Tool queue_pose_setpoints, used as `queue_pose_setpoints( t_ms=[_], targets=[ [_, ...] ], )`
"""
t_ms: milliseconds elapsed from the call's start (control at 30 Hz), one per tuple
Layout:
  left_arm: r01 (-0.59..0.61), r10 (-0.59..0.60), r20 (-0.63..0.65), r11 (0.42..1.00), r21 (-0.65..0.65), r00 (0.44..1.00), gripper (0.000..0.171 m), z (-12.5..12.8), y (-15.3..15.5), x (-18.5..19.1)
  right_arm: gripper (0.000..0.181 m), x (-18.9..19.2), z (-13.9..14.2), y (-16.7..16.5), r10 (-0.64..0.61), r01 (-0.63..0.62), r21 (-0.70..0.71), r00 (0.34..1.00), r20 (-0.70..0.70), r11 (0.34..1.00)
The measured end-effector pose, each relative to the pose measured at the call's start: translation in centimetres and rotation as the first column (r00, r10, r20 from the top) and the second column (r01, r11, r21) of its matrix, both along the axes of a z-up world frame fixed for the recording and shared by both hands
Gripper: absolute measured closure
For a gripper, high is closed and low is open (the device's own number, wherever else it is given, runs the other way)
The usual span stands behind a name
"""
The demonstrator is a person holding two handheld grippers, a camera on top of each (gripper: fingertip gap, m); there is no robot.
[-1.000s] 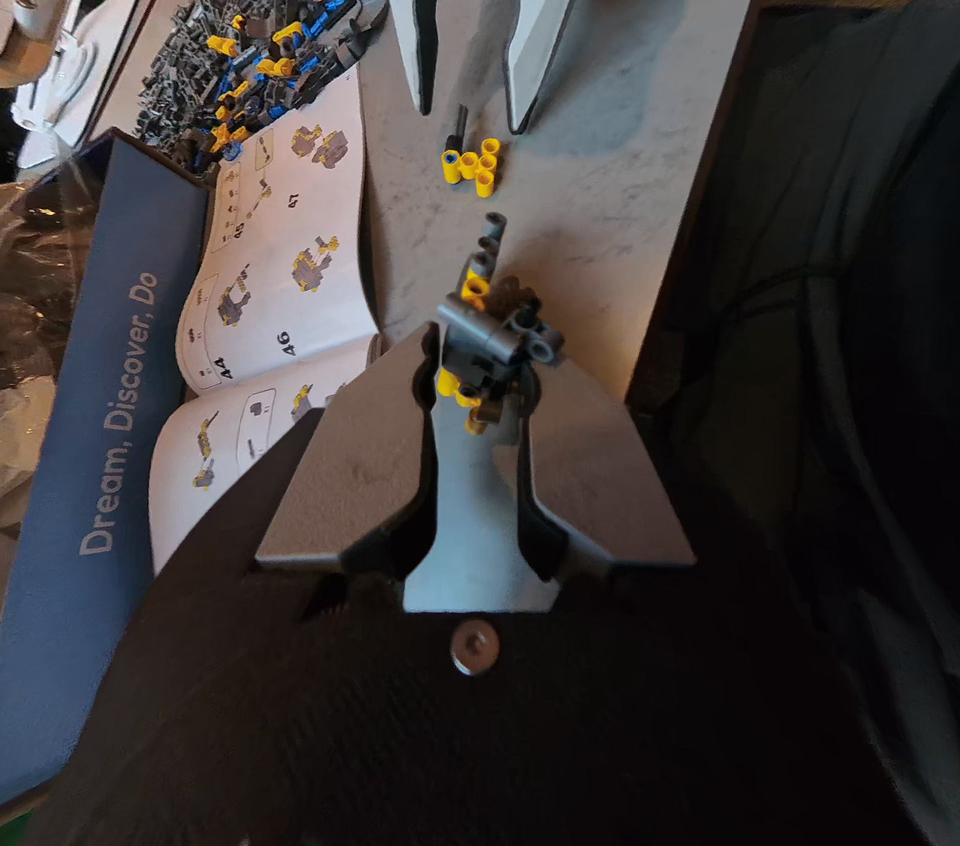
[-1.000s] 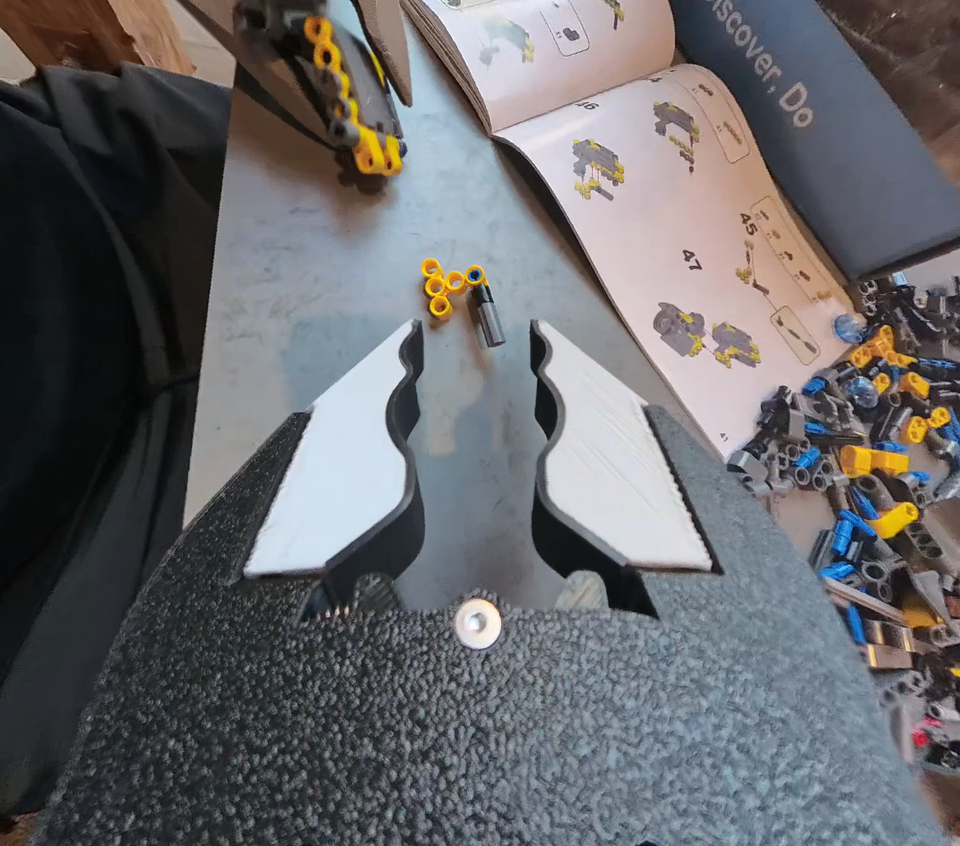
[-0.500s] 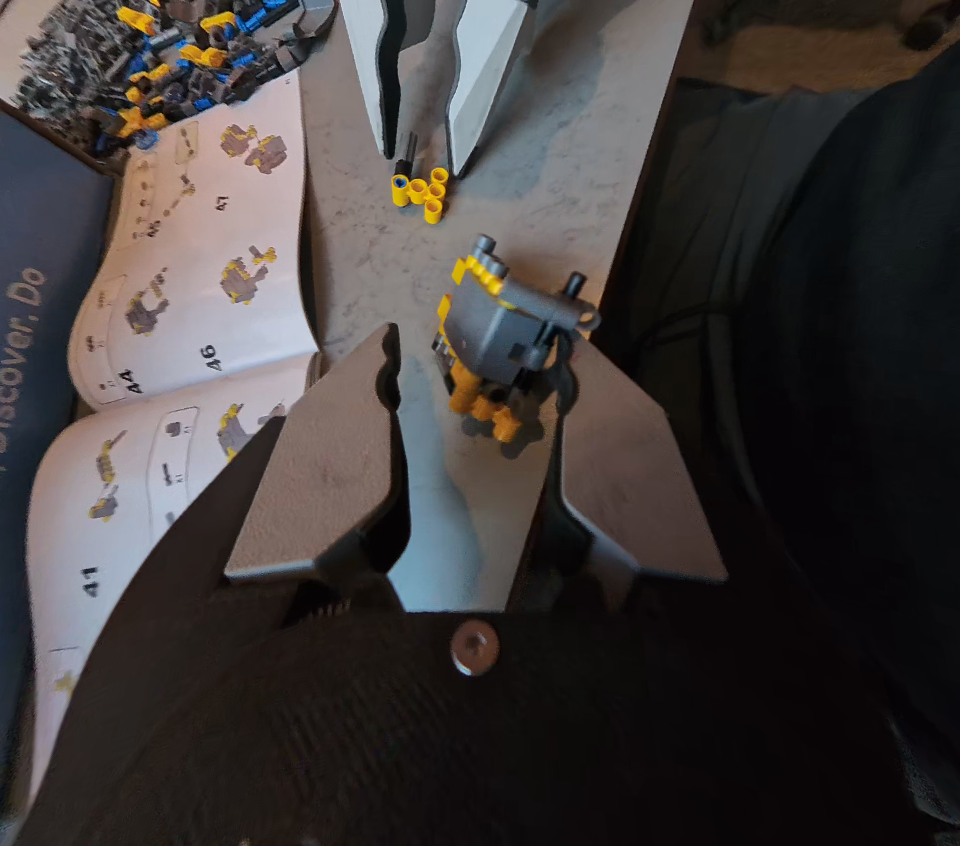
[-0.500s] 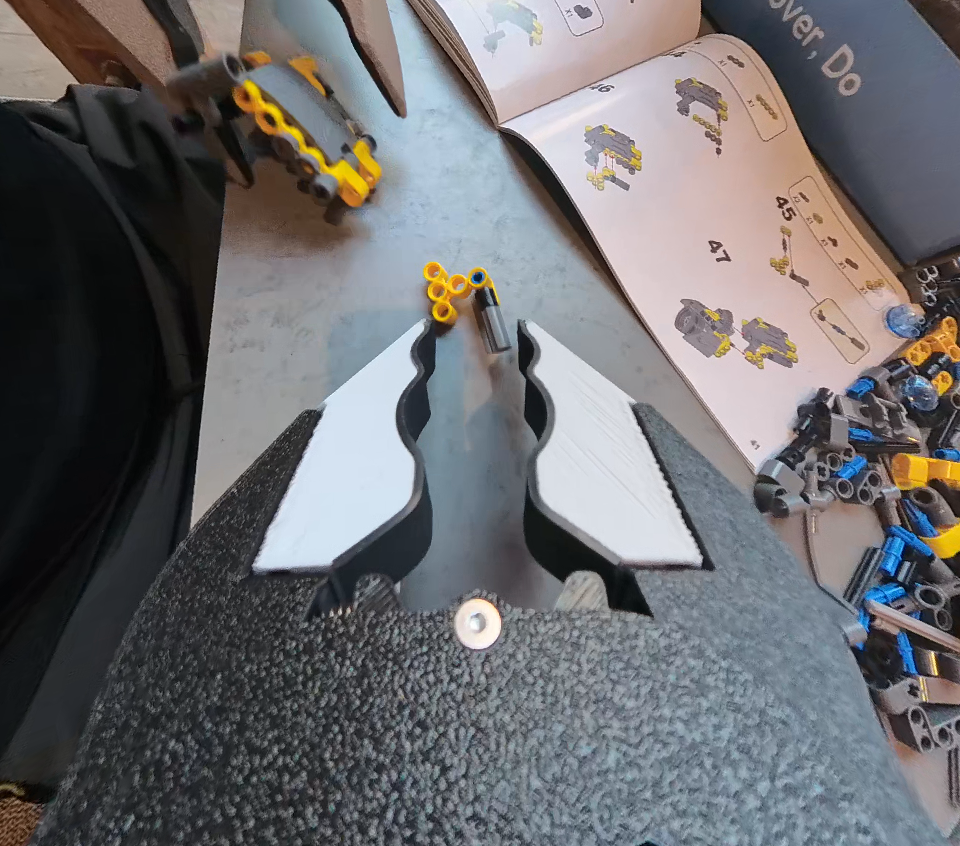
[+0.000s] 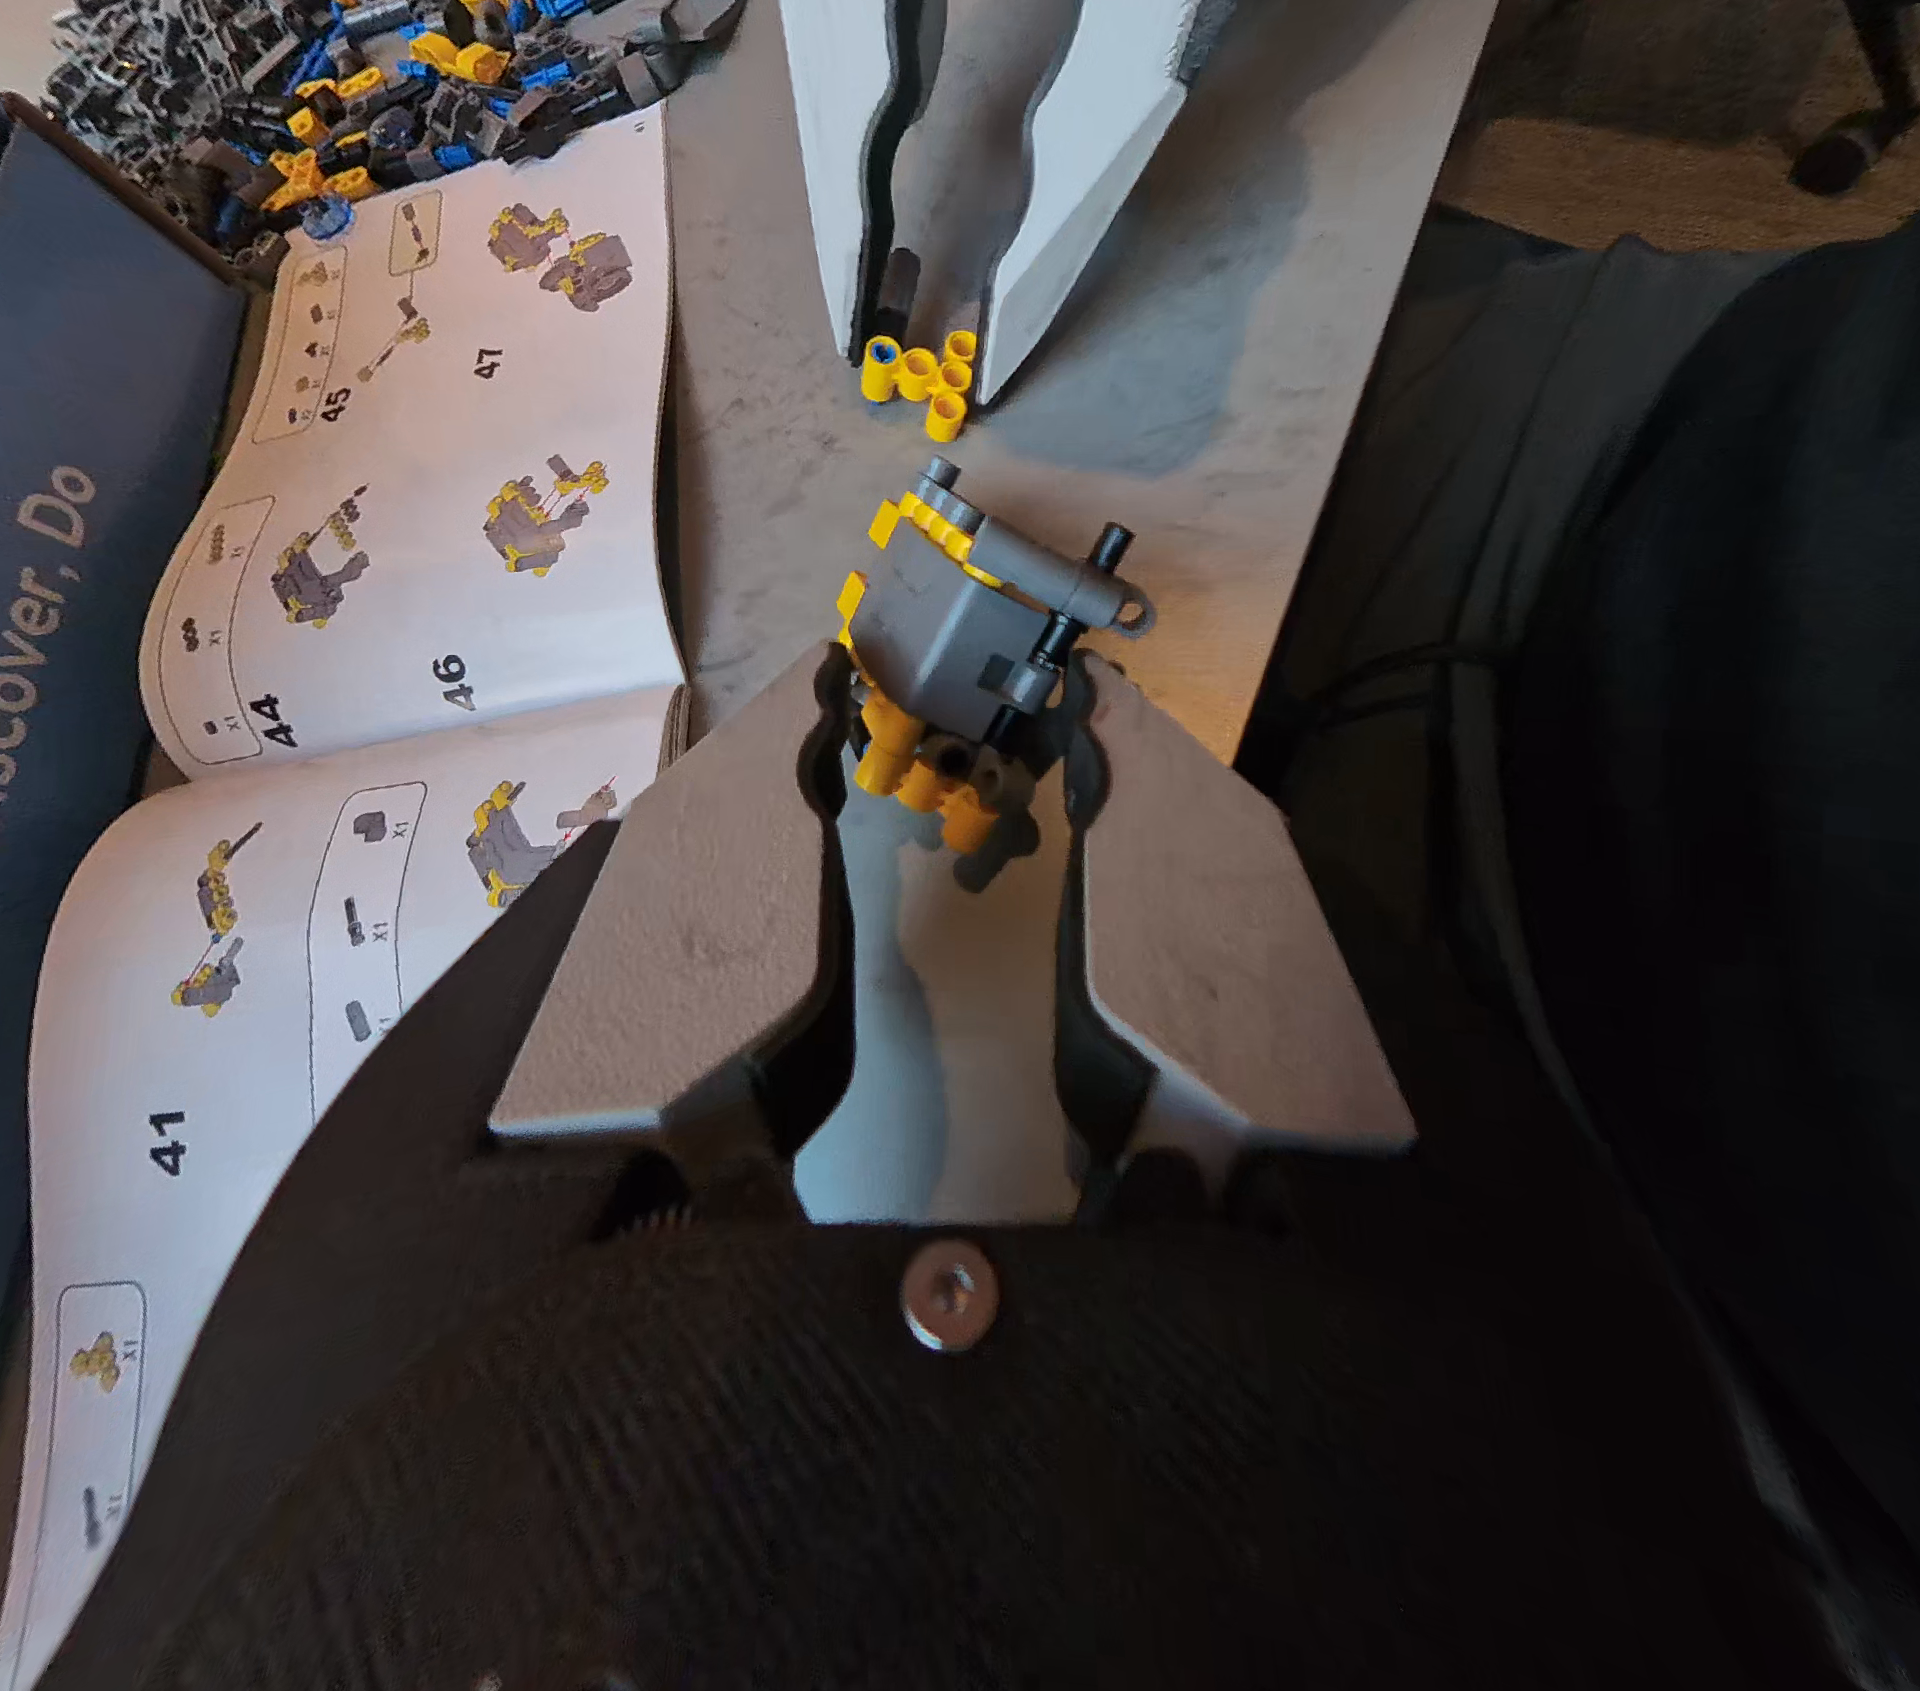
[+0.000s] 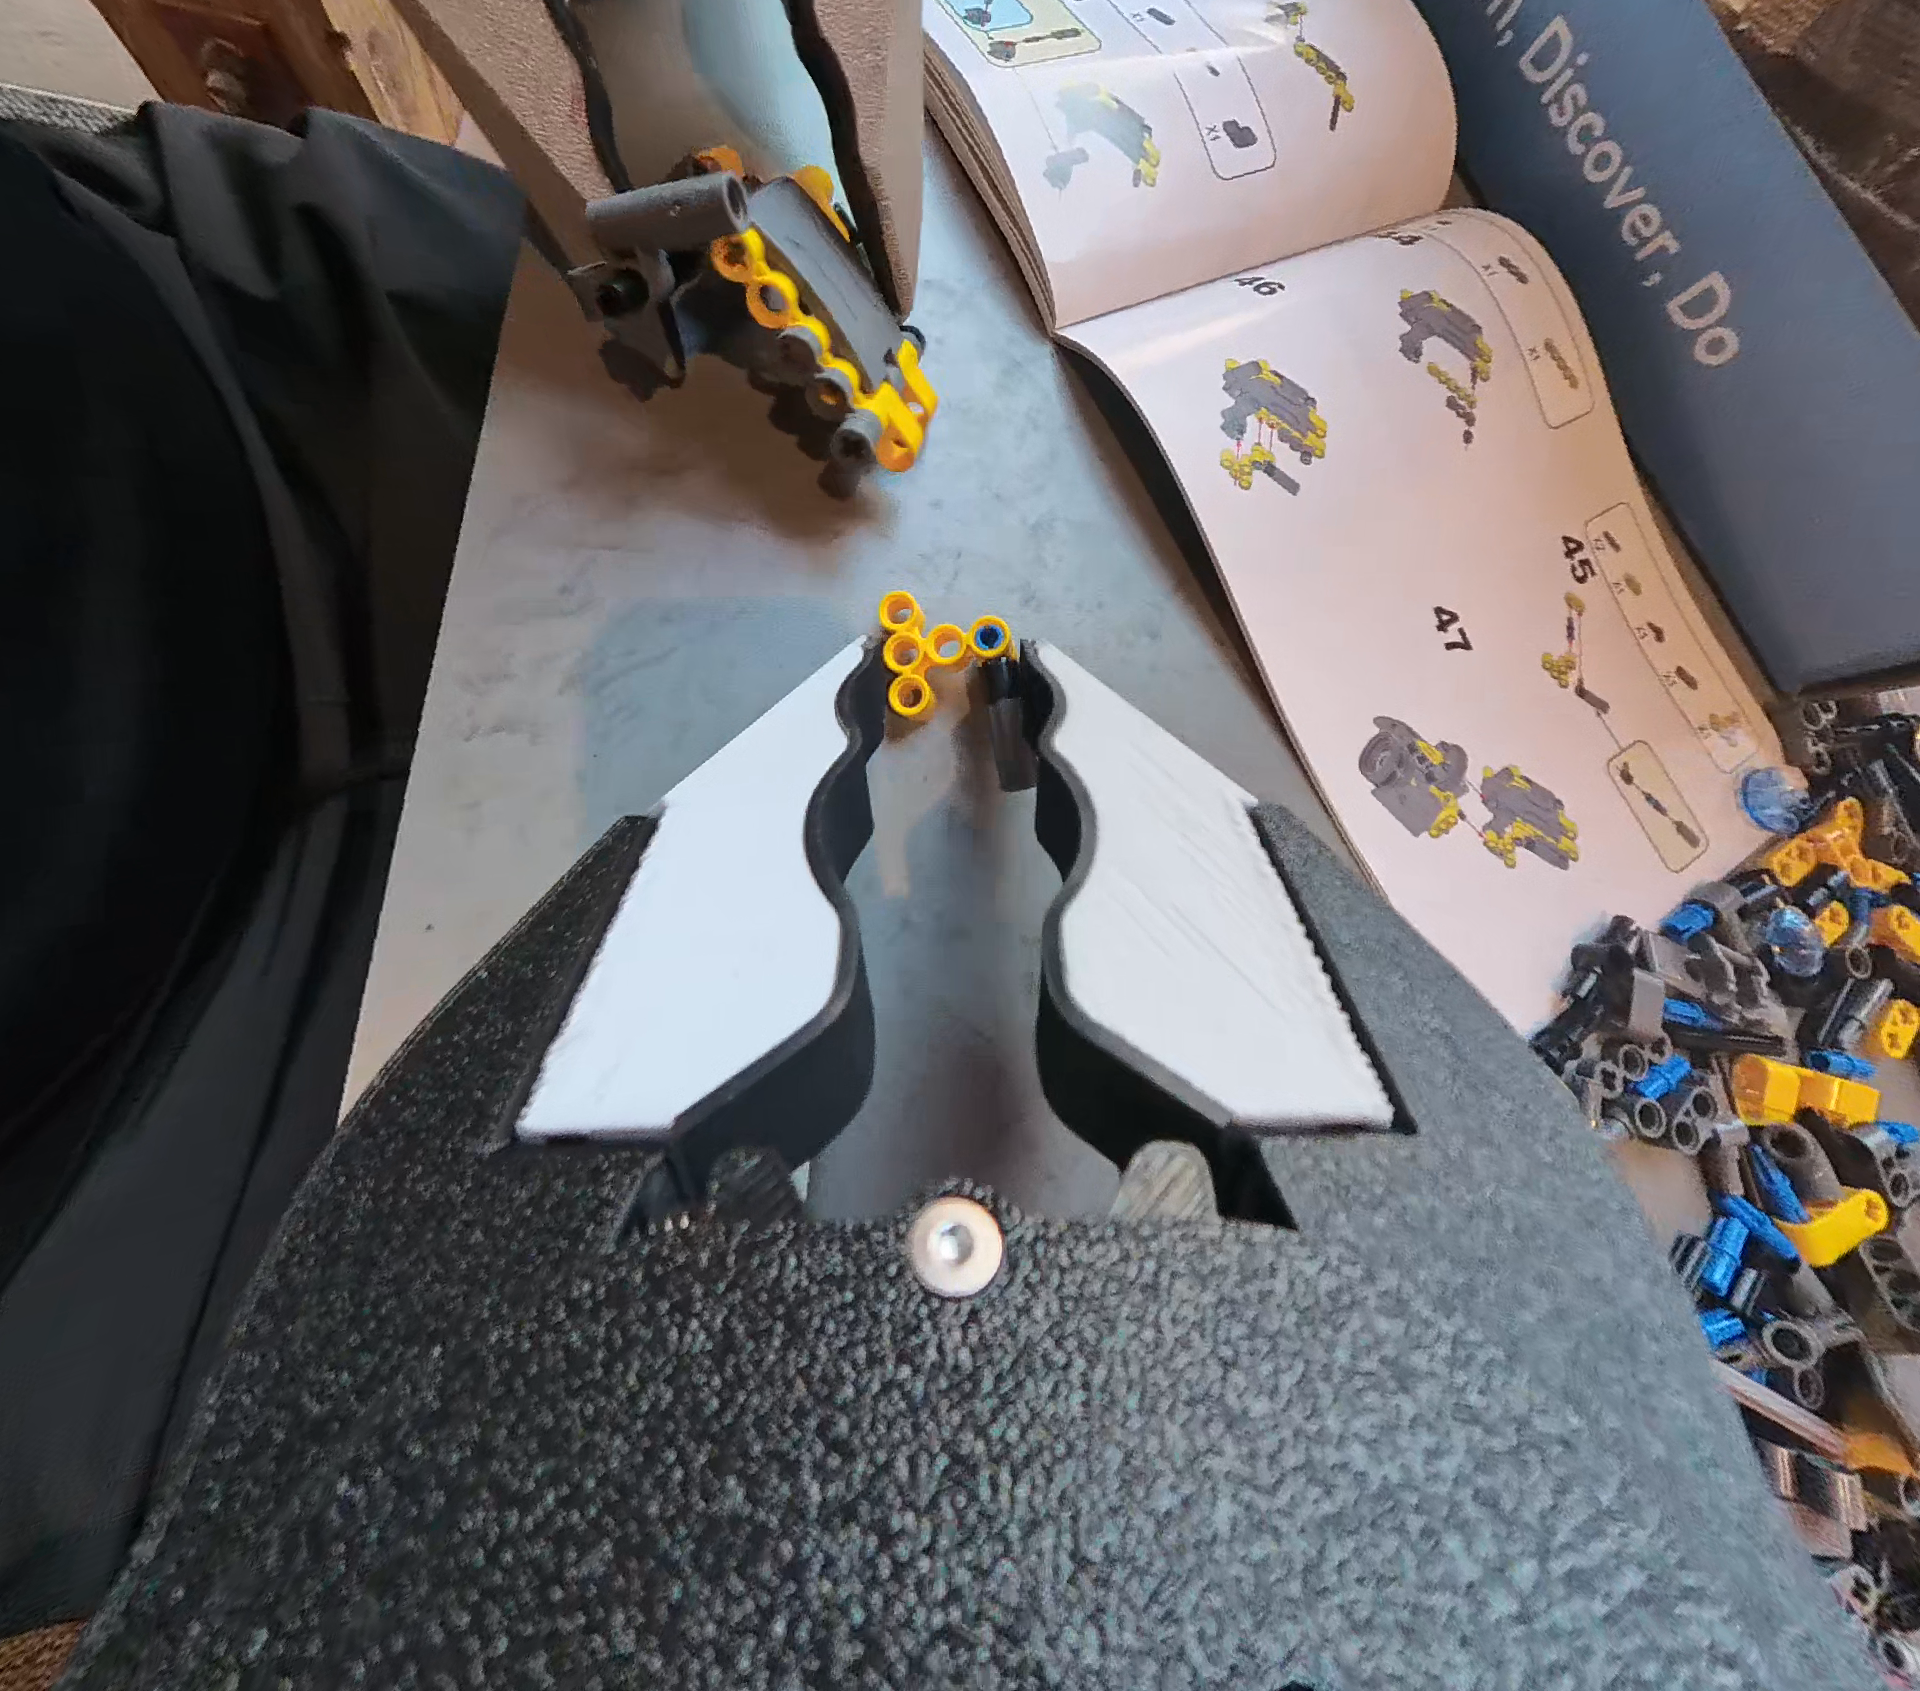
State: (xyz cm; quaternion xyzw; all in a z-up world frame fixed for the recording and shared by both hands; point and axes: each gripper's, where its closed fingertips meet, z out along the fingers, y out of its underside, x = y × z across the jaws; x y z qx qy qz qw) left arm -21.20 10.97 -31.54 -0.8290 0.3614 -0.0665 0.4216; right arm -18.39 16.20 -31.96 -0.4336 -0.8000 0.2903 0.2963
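Observation:
My left gripper (image 5: 961,665) has grey-brown fingers closed on a grey and yellow brick assembly (image 5: 956,613), held low over the grey table (image 5: 1195,291) near its edge. The right wrist view shows the same grip (image 6: 738,291) on the assembly (image 6: 790,311). My right gripper (image 6: 945,654) has white fingers, open with a narrow gap, tips down at the table. A small yellow connector cluster (image 6: 914,654) lies at its tips. A dark pin (image 6: 1008,727) lies against the inner side of one finger. The left wrist view shows the cluster (image 5: 925,379) and the pin (image 5: 896,285).
An open instruction booklet (image 5: 416,498) lies beside the grippers, with a dark blue box (image 5: 73,446) behind it. A heap of loose grey, yellow and blue parts (image 5: 395,0) lies past the booklet. Dark cloth (image 5: 1558,810) hangs off the table edge. About 7 centimeters separates my left fingertips from my right.
My left gripper let go of the assembly, which rolled over on the table, then closed on it again. My right gripper came forward and narrowed around the yellow cluster and pin.

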Motion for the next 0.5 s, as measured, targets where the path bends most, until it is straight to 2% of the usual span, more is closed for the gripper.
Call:
queue_pose_setpoints(
  t_ms=[100, 267, 500],
  targets=[
    [-0.006, 0.006, 0.014, 1.000, -0.007, 1.000, 0.135, 0.1, 0.1, -0.1, 0.157, 0.2, 0.7, -0.6, 0.037, -0.038, -0.035, 0.999, -0.040, 0.999],
    [-0.020, 0.022, 0.059, 0.999, -0.025, 0.998, 0.137, 0.3, 0.1, -0.4, 0.157, 0.7, 4.8, -3.1, 0.136, -0.179, -0.138, 0.952, -0.275, 0.974],
    [-0.035, 0.040, 0.100, 0.998, -0.052, 0.994, 0.137, 0.4, 0.3, -0.6, 0.157, 0.2, 5.8, -4.0, 0.128, -0.192, -0.172, 0.936, -0.328, 0.966]
  ],
)
